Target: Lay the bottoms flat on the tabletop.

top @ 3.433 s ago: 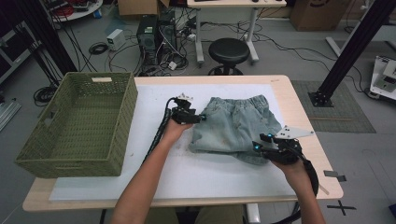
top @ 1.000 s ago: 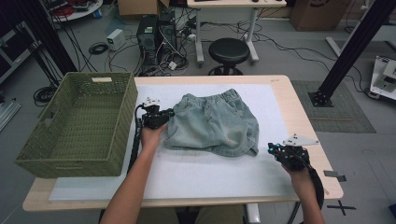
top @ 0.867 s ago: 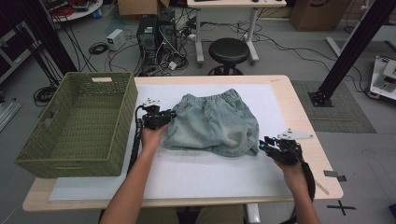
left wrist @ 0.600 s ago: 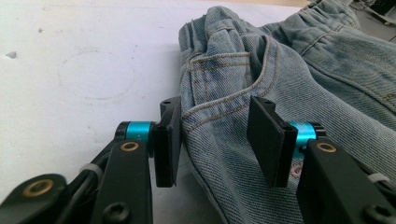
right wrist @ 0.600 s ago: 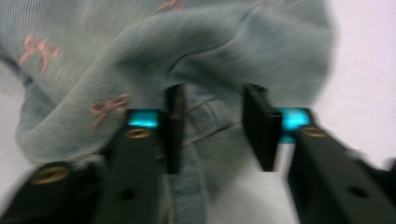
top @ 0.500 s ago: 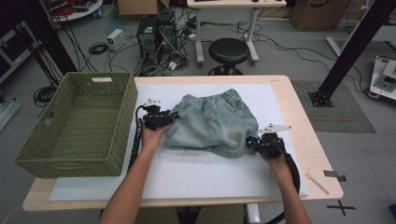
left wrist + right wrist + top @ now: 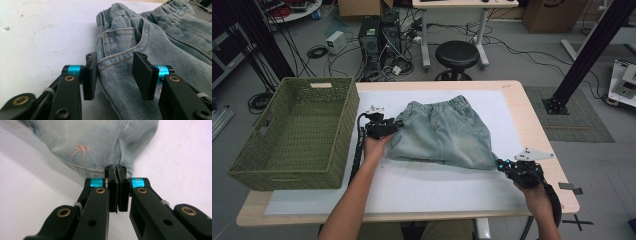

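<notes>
Light blue denim shorts (image 7: 442,135) lie folded on the white mat (image 7: 427,187), waistband toward the far side. My left gripper (image 7: 391,127) is at their left edge. It is open, with the pocket side of the shorts (image 7: 150,32) lying between its jaws (image 7: 115,58). My right gripper (image 7: 502,163) sits at the near right corner. Its jaws are pressed together on the hem (image 7: 117,167) of the shorts (image 7: 95,142), beside a small pink embroidered mark (image 7: 80,149).
A green woven basket (image 7: 346,125) stands at the table's left, right beside my left forearm. Bare mat stretches in front of the shorts. The wooden table edge (image 7: 557,165) runs close to my right hand. A black stool (image 7: 457,52) stands beyond the far edge.
My right gripper went left from the table's right side to the shorts' near right corner and shut there, then drew back slightly right. The left gripper has stayed at the left edge.
</notes>
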`<state>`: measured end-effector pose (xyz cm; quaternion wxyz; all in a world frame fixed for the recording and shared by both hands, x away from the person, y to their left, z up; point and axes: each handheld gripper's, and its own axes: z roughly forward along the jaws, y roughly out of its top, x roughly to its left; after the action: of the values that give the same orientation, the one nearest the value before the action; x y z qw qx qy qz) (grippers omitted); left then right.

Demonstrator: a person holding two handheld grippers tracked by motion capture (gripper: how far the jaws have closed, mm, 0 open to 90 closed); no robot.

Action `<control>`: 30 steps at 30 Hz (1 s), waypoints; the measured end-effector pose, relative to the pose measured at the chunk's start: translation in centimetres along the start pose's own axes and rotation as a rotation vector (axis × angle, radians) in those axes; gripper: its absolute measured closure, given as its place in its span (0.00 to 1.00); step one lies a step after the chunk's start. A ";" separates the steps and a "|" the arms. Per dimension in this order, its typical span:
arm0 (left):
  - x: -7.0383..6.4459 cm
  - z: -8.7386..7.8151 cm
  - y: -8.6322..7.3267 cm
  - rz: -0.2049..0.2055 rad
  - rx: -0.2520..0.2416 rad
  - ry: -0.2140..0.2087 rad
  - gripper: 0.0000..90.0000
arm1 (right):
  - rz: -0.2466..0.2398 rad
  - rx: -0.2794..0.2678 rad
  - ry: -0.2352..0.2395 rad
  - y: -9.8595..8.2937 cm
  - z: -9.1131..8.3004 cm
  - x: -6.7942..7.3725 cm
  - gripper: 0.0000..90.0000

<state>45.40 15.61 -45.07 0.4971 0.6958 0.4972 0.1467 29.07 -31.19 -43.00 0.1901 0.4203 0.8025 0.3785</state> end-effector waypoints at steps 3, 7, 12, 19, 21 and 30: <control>0.1 0.0 0.0 -0.014 -0.003 -0.010 0.54 | 0.004 0.024 0.012 -0.7 -0.3 0.1 1.00; -0.1 0.1 0.0 0.000 0.007 -0.026 0.53 | 0.019 -0.010 -0.016 0.2 -0.6 0.0 0.95; -0.5 0.3 0.0 0.030 0.020 -0.031 0.63 | 0.009 -0.093 -0.047 3.7 0.6 0.0 0.69; -0.3 0.2 0.0 0.006 0.014 -0.028 0.64 | -0.044 0.036 -0.052 8.8 7.6 0.0 0.64; -0.3 -0.1 0.1 -0.004 0.009 -0.032 0.57 | -0.040 0.090 -0.064 10.2 10.4 -0.6 0.62; -0.7 -0.9 0.4 0.018 0.001 -0.027 0.53 | -0.007 0.151 -0.106 11.3 14.4 -3.2 0.69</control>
<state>44.59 15.49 -44.12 0.5022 0.7025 0.4840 0.1415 45.90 -23.26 -43.59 0.2014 0.4503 0.8189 0.2934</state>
